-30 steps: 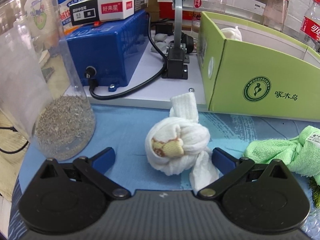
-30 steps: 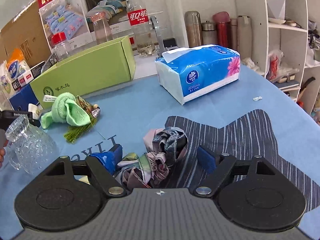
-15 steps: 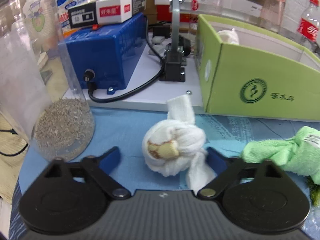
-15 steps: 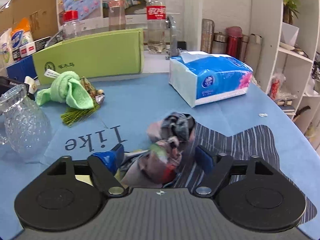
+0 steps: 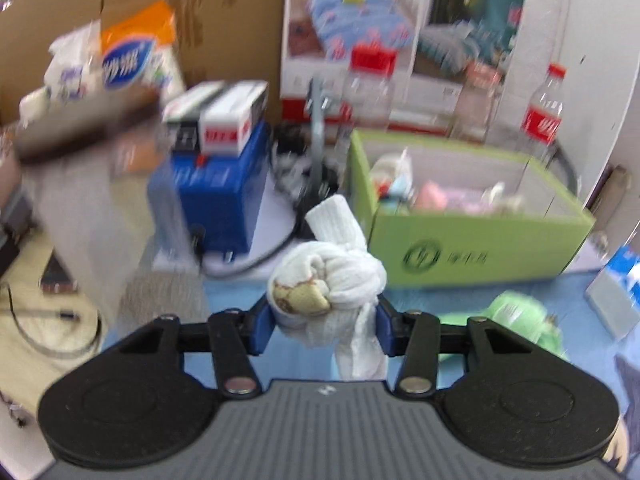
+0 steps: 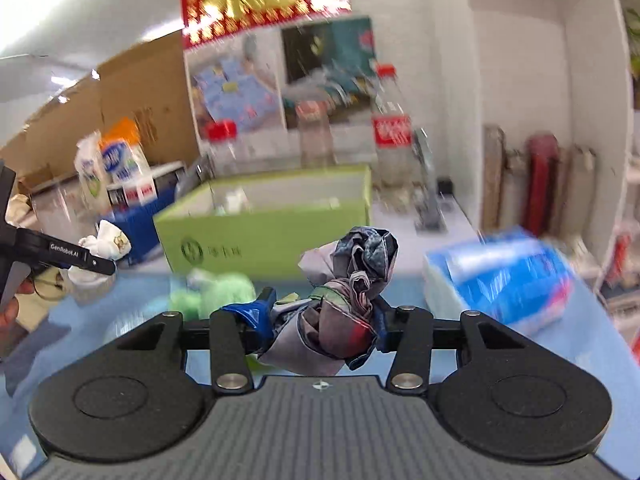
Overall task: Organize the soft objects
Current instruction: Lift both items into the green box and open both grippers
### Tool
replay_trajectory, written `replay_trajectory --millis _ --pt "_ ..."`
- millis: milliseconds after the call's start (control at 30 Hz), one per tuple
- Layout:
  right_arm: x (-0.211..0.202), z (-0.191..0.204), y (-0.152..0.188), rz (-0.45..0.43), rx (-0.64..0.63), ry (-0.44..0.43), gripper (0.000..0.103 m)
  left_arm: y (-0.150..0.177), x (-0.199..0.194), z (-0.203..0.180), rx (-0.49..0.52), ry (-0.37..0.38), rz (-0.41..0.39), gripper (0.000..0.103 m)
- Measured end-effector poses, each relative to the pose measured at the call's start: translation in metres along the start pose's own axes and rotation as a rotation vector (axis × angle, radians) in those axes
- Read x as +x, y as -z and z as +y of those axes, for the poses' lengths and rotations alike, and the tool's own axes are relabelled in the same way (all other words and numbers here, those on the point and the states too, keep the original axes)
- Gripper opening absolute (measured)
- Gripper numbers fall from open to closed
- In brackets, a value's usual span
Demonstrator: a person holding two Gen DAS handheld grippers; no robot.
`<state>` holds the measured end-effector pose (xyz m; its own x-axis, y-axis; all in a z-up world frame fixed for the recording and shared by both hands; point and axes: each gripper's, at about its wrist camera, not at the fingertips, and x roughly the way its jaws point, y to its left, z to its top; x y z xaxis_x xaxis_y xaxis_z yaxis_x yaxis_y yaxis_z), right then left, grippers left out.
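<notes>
The left gripper (image 5: 324, 320) is clamped on a white knotted sock (image 5: 326, 284). Its jaws have just been closing, and the sock sits squeezed between them, up off the blue table (image 5: 460, 304). The green box (image 5: 472, 248) is just behind the sock and a little to the side. Some soft things are already inside it.

The right gripper (image 6: 322, 320) is clamped on a dark bundle of cloth (image 6: 340, 312). Its jaws have just been closing too, with the cloth held between them. The green box (image 6: 264, 240) is behind this bundle as well.

A green towel (image 5: 516, 316) lies on the table in front of the box, not picked up yet.

What could go wrong? The sock has a loose tail hanging down, which could catch on the box wall. The cloth bundle is floppy and could slip out if the grip is only on a fold. Both grippers may head for the same box, so they could bump each other.
</notes>
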<state>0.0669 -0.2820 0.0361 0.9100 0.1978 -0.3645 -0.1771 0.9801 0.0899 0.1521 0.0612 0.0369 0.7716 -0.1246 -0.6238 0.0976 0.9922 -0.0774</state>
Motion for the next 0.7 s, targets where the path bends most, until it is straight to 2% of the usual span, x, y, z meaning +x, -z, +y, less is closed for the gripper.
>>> replay_trajectory --millis 100,200,267,367,500,567,600,700 --pt "0.035 0.0 -0.044 -0.04 -0.027 -0.039 0.032 -0.036 0.004 -0.02 0.042 0.006 -0.058 0.049" --pt "0.081 0.0 -0.081 -0.038 -0.047 -0.044 0.032 -0.07 0.024 -0.042 0.077 0.032 -0.072 0.049" --pt "0.111 0.0 -0.095 -0.014 -0.05 -0.046 0.032 -0.088 0.044 -0.054 0.094 0.034 -0.058 0.049" --pt "0.151 0.0 -0.099 0.042 -0.047 -0.05 0.032 -0.104 0.076 -0.067 0.113 0.026 -0.032 0.049" --pt "0.192 0.001 -0.087 0.107 -0.04 -0.056 0.036 -0.109 0.119 -0.075 0.129 0.022 0.03 0.051" --pt "0.209 0.002 -0.08 0.147 -0.032 -0.045 0.036 -0.107 0.132 -0.077 0.136 0.009 0.047 0.063" --pt "0.215 0.002 -0.077 0.171 -0.029 -0.035 0.037 -0.106 0.135 -0.078 0.138 0.002 0.049 0.077" --pt "0.226 0.004 -0.074 0.24 -0.024 0.014 0.041 -0.103 0.134 -0.079 0.151 -0.009 0.036 0.077"
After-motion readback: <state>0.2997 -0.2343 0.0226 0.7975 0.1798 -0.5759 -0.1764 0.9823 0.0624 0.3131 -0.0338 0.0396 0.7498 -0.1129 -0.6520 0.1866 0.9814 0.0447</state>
